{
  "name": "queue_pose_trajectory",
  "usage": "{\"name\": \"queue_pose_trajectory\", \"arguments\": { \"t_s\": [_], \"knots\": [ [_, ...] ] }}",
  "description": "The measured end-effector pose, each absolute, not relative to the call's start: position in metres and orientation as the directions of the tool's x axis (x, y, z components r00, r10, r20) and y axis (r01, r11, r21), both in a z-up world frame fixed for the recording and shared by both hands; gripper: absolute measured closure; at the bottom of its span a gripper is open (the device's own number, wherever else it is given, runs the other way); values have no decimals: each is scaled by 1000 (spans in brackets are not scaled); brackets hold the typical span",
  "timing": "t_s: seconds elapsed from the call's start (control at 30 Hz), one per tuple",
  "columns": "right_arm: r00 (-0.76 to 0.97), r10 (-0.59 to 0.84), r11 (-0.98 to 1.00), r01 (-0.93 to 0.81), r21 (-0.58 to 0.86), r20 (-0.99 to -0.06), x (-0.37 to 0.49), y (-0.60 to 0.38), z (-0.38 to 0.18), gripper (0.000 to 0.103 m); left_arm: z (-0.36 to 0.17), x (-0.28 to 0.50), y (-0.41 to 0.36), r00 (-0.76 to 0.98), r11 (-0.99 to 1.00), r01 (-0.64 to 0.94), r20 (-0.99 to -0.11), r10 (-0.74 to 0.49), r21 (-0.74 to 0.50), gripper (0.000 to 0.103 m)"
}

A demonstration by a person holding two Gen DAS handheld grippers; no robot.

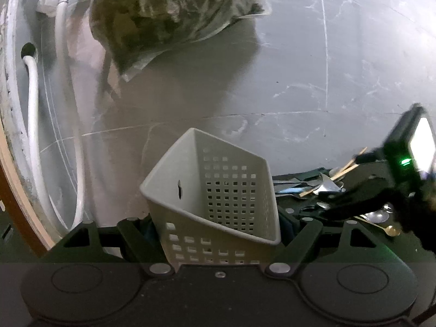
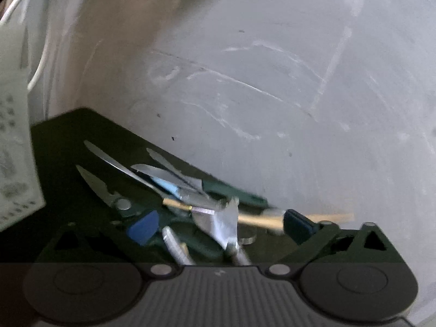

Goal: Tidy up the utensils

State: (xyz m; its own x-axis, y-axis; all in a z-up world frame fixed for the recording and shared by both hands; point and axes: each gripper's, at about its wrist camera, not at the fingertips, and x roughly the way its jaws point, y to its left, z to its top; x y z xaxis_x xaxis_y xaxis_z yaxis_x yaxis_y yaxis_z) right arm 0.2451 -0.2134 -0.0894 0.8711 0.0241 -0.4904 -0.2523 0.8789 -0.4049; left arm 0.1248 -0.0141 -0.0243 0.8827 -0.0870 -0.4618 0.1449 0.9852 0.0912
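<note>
Left gripper point(image 1: 218, 234): clamped on the white basket point(image 1: 215, 190), one finger on each side wall, low in the left wrist view.
Basket: perforated plastic, tilted with its open mouth facing up and away; nothing visible inside; also seen as a pale blur at the left edge of the right wrist view point(image 2: 15, 150).
Right gripper point(image 2: 218, 223): spread wide over the pile of utensils point(image 2: 190, 196), blue pads point(image 2: 144, 226) on either side of it; holding nothing that can be made out. In the left wrist view, seen as a dark body with a green light at the right edge point(image 1: 387, 185).
Utensils: heaped on a dark mat point(image 2: 68, 141), just to the right of the basket.
In the pile: scissors point(image 2: 103, 188) at the left, several knives with metal blades point(image 2: 163, 174), a green handle point(image 2: 234, 190), a wooden stick point(image 2: 261, 219), a spoon point(image 1: 377, 215) and a small gold spoon point(image 1: 391, 230).
Mat: dark green, lying on the grey floor point(image 1: 299, 81).
Floor: scratched and streaked with white marks.
Bag point(image 1: 174, 13): clear plastic with dark contents, at the far side, well apart from the basket.
Hose point(image 1: 35, 125): white, looping along the far left.
Right wrist view: blurred.
</note>
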Motion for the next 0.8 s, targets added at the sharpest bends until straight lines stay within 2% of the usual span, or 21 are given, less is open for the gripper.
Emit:
{"name": "queue_pose_trajectory", "arguments": {
  "t_s": [0.13, 0.27, 0.37, 0.43, 0.57, 0.63, 0.7, 0.8],
  "knots": [
    [879, 60, 824, -311, -473, -473, 256, -206, -101, 17, -24, 126, -17, 882, 989, 122, -465, -69, 86, 21],
    [889, 83, 780, -340, -526, -451, 262, -202, -107, 21, -24, 124, -20, 882, 989, 115, -467, -60, 90, 21],
    [892, 90, 758, -350, -551, -443, 267, -202, -111, 29, -23, 123, -21, 882, 989, 112, -467, -57, 92, 21],
    [894, 97, 751, -354, -558, -436, 265, -204, -112, 44, -23, 124, -21, 882, 989, 112, -467, -56, 92, 21],
    [893, 112, 732, -371, -572, -435, 266, -204, -114, 59, -23, 125, -20, 882, 990, 112, -468, -58, 88, 21],
    [894, 117, 726, -375, -577, -432, 266, -203, -116, 72, -23, 125, -20, 882, 990, 113, -469, -58, 89, 21],
    [890, 124, 725, -384, -572, -440, 265, -202, -116, 80, -23, 125, -20, 881, 989, 115, -469, -59, 90, 21],
    [892, 118, 722, -379, -579, -436, 267, -199, -118, 85, -23, 125, -19, 881, 989, 116, -470, -60, 90, 21]
  ]
}}
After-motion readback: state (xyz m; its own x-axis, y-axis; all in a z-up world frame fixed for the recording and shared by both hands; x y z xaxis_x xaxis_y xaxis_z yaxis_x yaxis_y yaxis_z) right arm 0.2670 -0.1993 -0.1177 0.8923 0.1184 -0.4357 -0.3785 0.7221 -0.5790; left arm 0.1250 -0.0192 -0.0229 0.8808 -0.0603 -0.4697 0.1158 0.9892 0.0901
